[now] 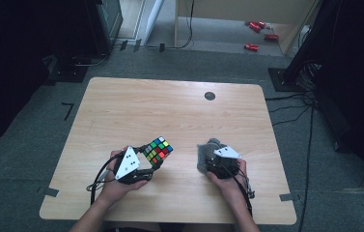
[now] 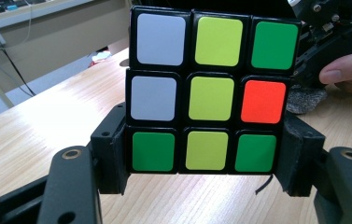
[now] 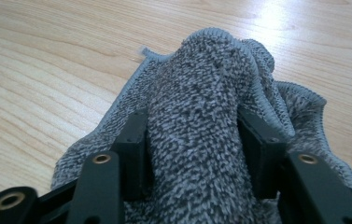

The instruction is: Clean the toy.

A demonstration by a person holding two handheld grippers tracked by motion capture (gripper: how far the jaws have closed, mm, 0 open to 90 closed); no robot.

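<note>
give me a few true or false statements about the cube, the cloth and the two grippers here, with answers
1. The left gripper holds the puzzle cube by its two sides. True.
2. The cube face seen in the left gripper view has a blue centre tile. False: the centre tile is yellow.
3. A fold of the grey cloth stands between the jaws of the right gripper. True.
4. The cloth hangs in the air, clear of the table. False: it lies bunched on the wooden table.
5. The cube rests flat on the table. False: it is held above the table.
</note>
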